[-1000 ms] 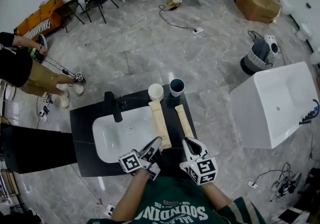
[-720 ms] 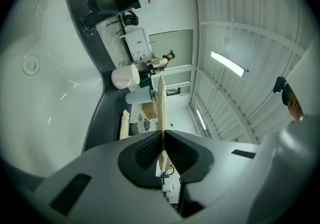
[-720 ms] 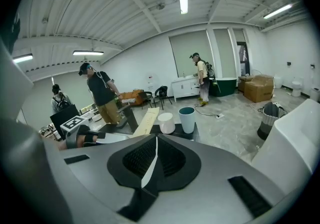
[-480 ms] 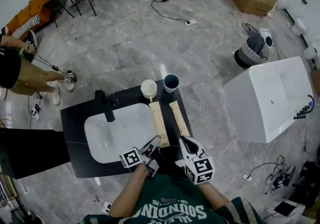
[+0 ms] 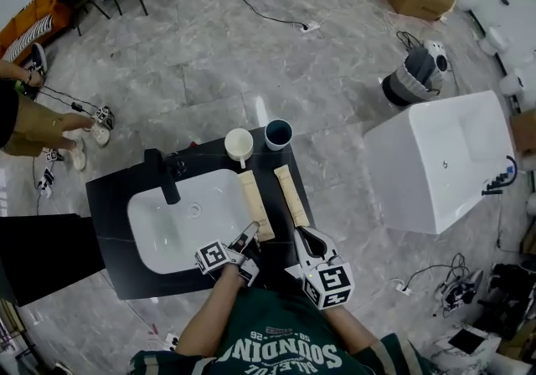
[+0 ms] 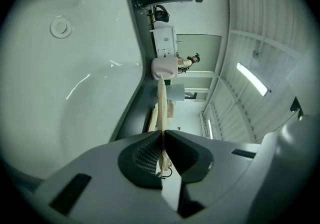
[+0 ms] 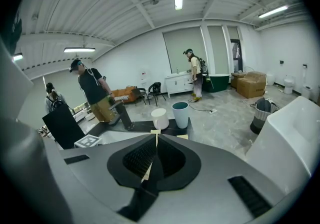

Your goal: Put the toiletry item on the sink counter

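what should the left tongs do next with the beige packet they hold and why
Probably open the left tongs to release the long flat beige packet. They are clamped on its near end, and it already appears to lie along the black sink counter, right of the white basin. The right tongs hold a second beige packet beside it.

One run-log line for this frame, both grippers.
left gripper: shut on left beige packet | right gripper: shut on right beige packet | place: black counter, right of white basin

Two beige packets (image 5: 254,204), two cups (image 5: 239,146)
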Motion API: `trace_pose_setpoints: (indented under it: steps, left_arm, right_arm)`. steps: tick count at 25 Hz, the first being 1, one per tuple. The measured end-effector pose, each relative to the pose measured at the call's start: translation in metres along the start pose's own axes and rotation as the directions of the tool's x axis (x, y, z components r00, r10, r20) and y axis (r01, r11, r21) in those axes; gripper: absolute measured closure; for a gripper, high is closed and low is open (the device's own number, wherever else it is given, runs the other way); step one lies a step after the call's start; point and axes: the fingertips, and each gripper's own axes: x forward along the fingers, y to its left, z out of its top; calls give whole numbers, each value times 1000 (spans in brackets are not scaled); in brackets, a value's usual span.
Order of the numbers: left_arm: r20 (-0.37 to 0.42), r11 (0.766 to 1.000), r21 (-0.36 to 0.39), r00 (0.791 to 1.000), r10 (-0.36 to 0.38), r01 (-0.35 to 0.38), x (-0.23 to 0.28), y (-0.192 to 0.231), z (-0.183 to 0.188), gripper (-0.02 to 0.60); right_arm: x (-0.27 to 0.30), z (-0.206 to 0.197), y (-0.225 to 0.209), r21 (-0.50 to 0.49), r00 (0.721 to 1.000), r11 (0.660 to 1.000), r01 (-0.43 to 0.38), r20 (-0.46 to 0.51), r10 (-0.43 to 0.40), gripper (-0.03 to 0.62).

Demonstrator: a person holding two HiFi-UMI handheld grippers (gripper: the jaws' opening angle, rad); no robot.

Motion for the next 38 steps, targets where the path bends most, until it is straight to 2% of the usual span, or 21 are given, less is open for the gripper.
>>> trace_pose_setpoints:
  steps: [6,12,17,22,31,34,38]
  left_arm:
    - [-21,999,-30,999,39,-40,12,15,2,548]
    - [-64,994,-11,992,105,-106,19,29,-8,548]
    - [-83,985,-10,982,171,-172,21,44,-13,546]
    - [-81,970,26,967,242,-241,19,58,-13,545]
    - [-81,965,60,963,258,-254,19,60,-16,529]
    - [-75,966,29,963,258,-256,19,57,-16,508]
    - [-67,953,59,951,301,-298,14,60,-12,499]
  right_arm:
    - [1,0,-6,15,1000,1000,20,-4,-20,551]
    - [-2,-4,-11,24,999,999,34,-7,-34,551]
    - [-6,-6,-16,33,999,998,49,-8,-49,551]
    - [-9,-10,-16,41,998,998,54,-14,-54,551]
    - [-12,-13,-16,52,999,997,49,-12,-48,551]
    - [-12,-11,-15,69,999,997,37,-8,-36,551]
    - [-10,-5,-14,72,1000,997,28,5,-29,551]
